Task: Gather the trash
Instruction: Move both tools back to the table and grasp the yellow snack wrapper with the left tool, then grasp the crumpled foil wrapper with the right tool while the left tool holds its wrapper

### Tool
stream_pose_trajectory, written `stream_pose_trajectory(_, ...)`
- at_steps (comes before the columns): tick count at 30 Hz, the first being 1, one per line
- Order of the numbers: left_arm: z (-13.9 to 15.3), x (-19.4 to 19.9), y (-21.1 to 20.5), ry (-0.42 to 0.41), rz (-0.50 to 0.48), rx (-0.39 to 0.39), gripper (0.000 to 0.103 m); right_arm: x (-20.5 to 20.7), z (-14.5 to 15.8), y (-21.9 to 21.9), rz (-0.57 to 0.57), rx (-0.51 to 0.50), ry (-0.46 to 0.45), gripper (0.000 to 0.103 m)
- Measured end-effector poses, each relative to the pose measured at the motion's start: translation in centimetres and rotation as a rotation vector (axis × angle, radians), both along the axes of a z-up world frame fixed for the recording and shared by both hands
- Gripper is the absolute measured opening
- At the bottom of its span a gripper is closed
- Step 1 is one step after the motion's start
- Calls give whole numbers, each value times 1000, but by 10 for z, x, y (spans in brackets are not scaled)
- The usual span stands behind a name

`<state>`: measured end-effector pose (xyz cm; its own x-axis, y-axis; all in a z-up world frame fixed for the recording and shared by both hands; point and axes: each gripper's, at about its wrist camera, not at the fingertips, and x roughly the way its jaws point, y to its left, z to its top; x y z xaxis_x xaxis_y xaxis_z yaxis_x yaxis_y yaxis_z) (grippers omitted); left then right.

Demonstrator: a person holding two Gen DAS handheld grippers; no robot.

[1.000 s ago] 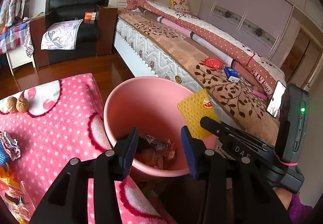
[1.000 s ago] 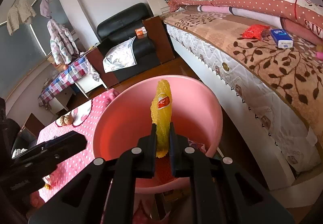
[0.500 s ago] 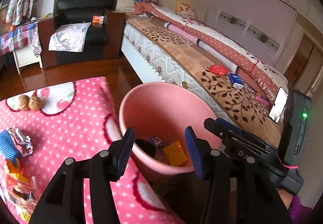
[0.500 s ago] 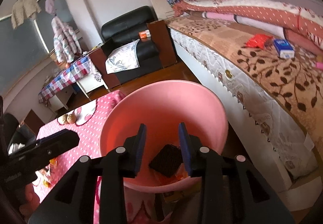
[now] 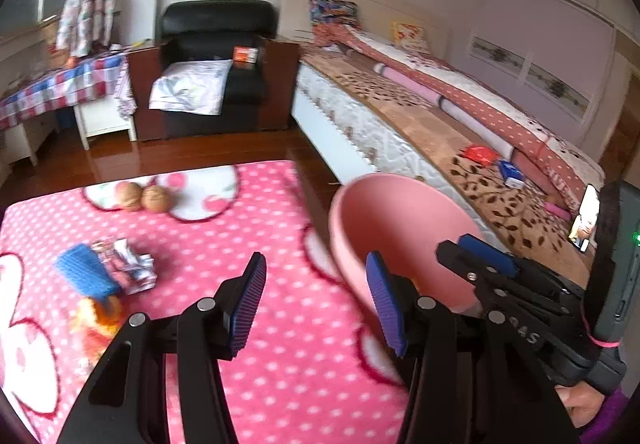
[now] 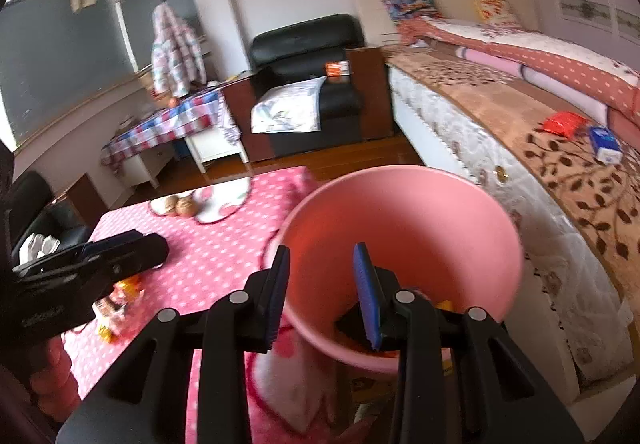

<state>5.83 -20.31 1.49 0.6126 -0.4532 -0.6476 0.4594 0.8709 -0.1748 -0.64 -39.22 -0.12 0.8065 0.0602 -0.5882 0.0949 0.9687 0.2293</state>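
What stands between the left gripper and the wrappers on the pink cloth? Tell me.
Nothing visible. The left gripper, jaws apart and empty, faces bare pink cloth; the wrappers lie off to its left with no object between. The pink bin sits to its right.

A black leather armchair [image 5: 216, 43] stands beside a long bed with a brown leaf-patterned cover [image 5: 472, 167]. Two round brown walnuts [image 5: 144, 197] sit together on a pink polka-dot blanket [image 5: 248, 211].
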Motion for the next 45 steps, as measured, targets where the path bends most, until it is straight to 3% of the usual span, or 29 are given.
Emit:
stream_pose_trajectory(8,-4,15,68,10,153,37,49,8,-5,30,100,25,40,33)
stream_pose_trajectory(10,-6,24,93,40,191,32,38,12,-7,36,127,36,48,34)
stream_pose_trajectory(15,-5,47,145,102,284,23,34,21,-11,51,178,34,62,33)
stream_pose_trajectory(19,-13,60,168,196,343,15,34,31,-16,58,199,45,83,33)
stream_pose_trajectory(23,-24,78,169,321,358,-9,34,41,-19,64,219,59,92,33)
stream_pose_trajectory(28,-39,100,158,430,379,63,30,53,-21,70,253,70,96,33)
stream_pose_trajectory(31,-49,106,157,490,391,59,28,59,-24,73,274,78,98,33)
stream_pose_trajectory(36,-60,113,154,535,406,75,28,69,-25,81,315,96,95,33)
stream_pose_trajectory(42,-64,116,157,560,407,61,8,81,-25,93,357,108,92,33)
stream_pose_trajectory(45,-63,114,164,564,423,22,4,84,-24,101,379,107,95,33)
